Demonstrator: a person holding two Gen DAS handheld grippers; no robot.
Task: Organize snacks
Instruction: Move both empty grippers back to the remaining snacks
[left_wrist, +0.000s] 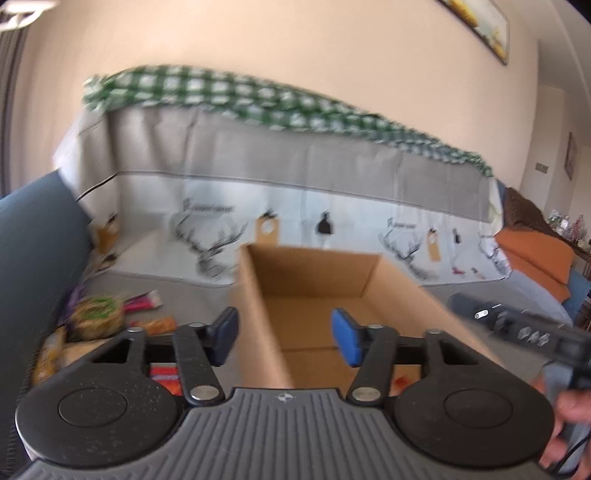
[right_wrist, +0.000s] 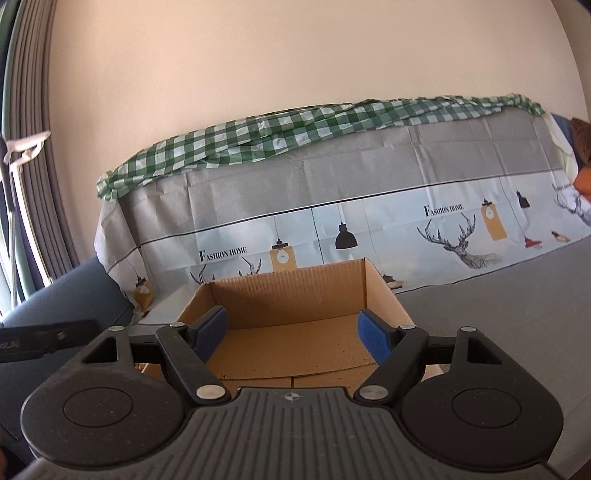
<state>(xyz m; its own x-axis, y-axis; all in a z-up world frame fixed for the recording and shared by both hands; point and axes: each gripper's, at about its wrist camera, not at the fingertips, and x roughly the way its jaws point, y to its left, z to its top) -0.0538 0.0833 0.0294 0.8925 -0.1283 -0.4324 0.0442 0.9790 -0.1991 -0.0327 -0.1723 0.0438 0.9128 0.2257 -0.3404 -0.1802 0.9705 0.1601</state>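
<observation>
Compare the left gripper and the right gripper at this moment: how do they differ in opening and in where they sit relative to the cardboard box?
The left gripper stands narrower than the right gripper. The left gripper straddles the left wall of the cardboard box, one finger outside it; the right gripper has both fingers over the box's inside. Both are open, hold nothing and have blue pads.

1. The cardboard box (right_wrist: 295, 295) stands open-topped, its floor mostly bare.
2. Left of the box, snack packets (left_wrist: 99, 317) crowd the surface.
3. Right of the box, the grey surface (right_wrist: 517, 314) lies free.
</observation>
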